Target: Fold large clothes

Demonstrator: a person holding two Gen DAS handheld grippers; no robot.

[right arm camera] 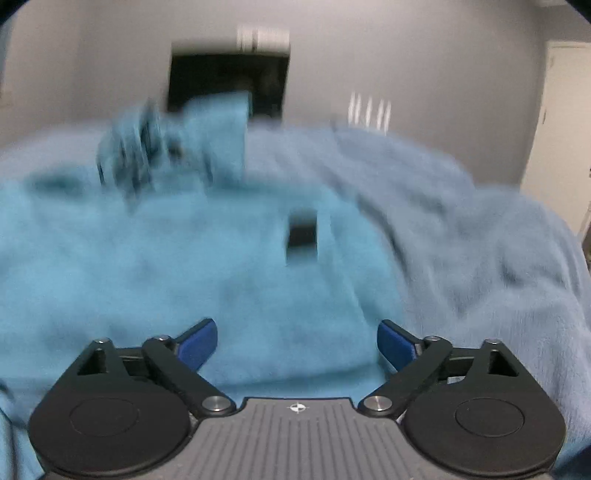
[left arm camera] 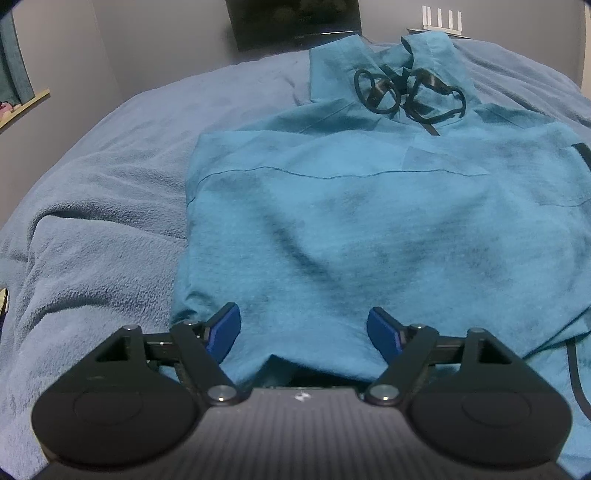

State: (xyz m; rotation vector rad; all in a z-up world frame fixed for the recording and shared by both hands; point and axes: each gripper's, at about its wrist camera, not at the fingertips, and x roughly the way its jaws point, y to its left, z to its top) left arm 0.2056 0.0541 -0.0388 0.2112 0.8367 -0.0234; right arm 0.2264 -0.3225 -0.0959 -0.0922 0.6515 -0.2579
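Observation:
A teal hoodie point(left arm camera: 351, 221) lies spread flat on the bed, its hood point(left arm camera: 369, 62) and black drawstrings point(left arm camera: 406, 92) at the far end. My left gripper point(left arm camera: 303, 314) stands open at the near hem, its blue pads point(left arm camera: 225, 332) apart with flat cloth lying between them. The right wrist view is blurred. There my right gripper point(right arm camera: 297, 325) is open over the hoodie point(right arm camera: 166, 277) near its right side edge, nothing pinched. A small black patch point(right arm camera: 303, 236) shows on the fabric ahead of it.
A pale blue fleece blanket point(left arm camera: 92, 240) covers the bed and bunches in folds on the right point(right arm camera: 480, 258). Beyond the bed stand a dark screen point(left arm camera: 295, 22) and a white router point(left arm camera: 441, 22) against a grey wall. A pale door point(right arm camera: 561, 129) is at the far right.

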